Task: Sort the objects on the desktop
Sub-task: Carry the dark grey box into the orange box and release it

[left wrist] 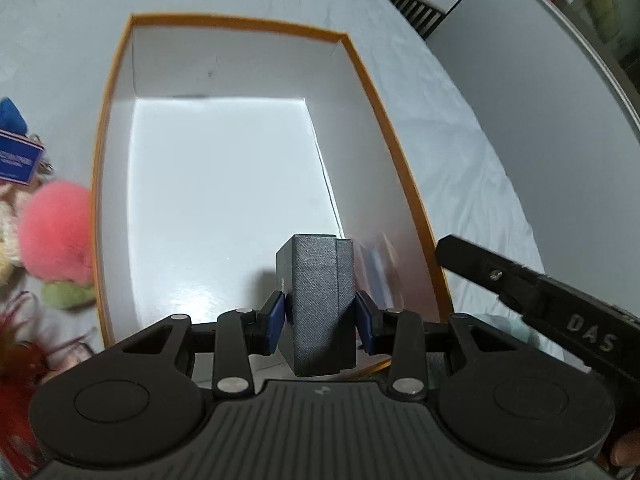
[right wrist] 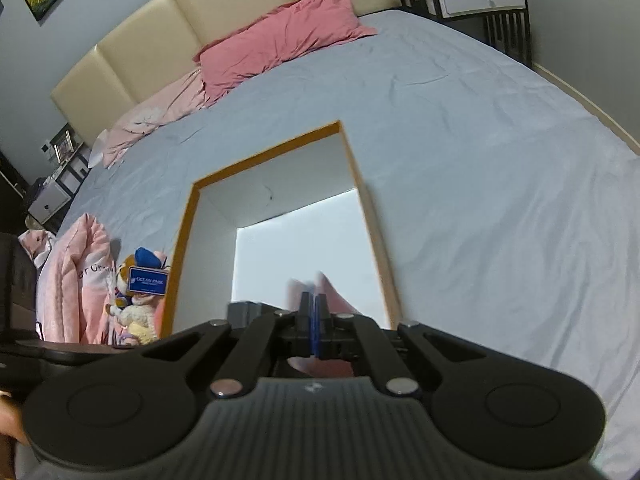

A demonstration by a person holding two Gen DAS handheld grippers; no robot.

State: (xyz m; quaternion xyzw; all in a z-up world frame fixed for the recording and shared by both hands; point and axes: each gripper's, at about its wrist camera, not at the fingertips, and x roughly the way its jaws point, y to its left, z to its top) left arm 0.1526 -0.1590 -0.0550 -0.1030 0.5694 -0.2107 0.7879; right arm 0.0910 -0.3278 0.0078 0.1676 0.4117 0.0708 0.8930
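at the far left we saw a heap of plush toys (left wrist: 56,236): a fuzzy pink ball shape, a green bit under it, and a blue card (left wrist: 18,158) whose print was too blurred to read there. in the right wrist view the same card (right wrist: 147,280) read "ocean park", hanging on a cream plush animal (right wrist: 134,308) beside a folded pink quilted blanket (right wrist: 74,284).

next came the open box (left wrist: 100,184), rectangular, with an orange rim and smooth white glossy walls, lying on the pale blue wrinkled bed sheet (right wrist: 480,160).

our left gripper (left wrist: 320,312) held a dark grey textured rectangular case (left wrist: 320,300) between its blue-padded jaws, upright, over the near right corner of the box.

to the right, our right gripper (right wrist: 314,320) had its jaws pressed narrow on something thin and pinkish; we could not tell what it was. its black body bore the letters "das" (left wrist: 590,334).

a red pillow (right wrist: 280,40) lay against the cream padded headboard (right wrist: 200,12).
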